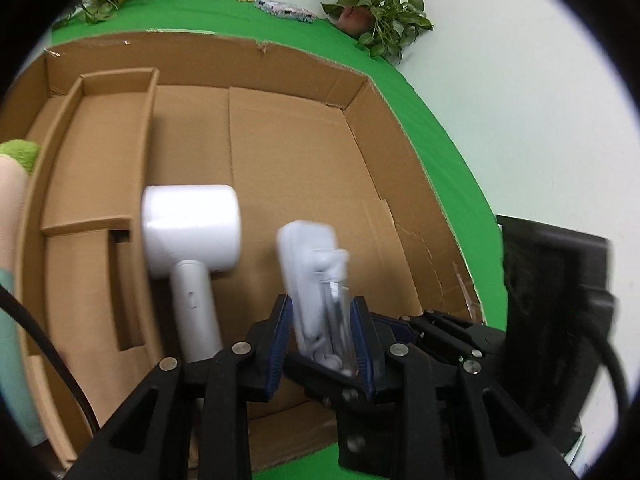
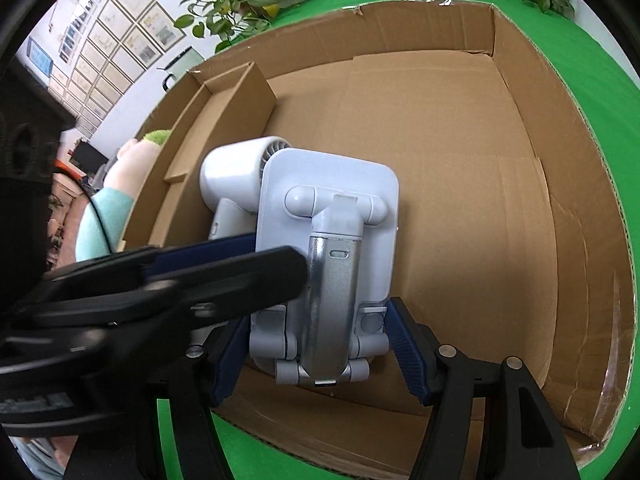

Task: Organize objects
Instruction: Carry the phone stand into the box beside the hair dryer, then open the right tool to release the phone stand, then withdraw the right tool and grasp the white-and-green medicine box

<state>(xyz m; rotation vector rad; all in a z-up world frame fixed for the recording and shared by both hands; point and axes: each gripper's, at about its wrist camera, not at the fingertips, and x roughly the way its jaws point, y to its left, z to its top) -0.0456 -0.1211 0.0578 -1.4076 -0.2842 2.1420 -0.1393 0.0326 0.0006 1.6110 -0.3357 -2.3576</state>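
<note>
Right wrist view is showing a pale grey folding plastic stand with a brushed metal arm point(image 2: 326, 276) hanging low over the floor of the large open brown cardboard box point(image 2: 460, 184), whether touching it I cannot tell. The right gripper point(image 2: 320, 354) is straddling the stand's hinged lower end, its blue pads sitting at both sides and apparently pinching it. The left gripper point(image 1: 320, 344) is reaching in from the side, its jaws closing narrowly on the same stand point(image 1: 316, 284), seen edge-on and blurred in the left wrist view. A white hair dryer with a short round barrel point(image 1: 192, 228) is lying on the box floor just beside the stand. The stand looks rigid and fairly light, but smooth plastic and metal may be slipping between pads, and the hinges could be folding; gripping across the flat plate edges seems safest.
</note>
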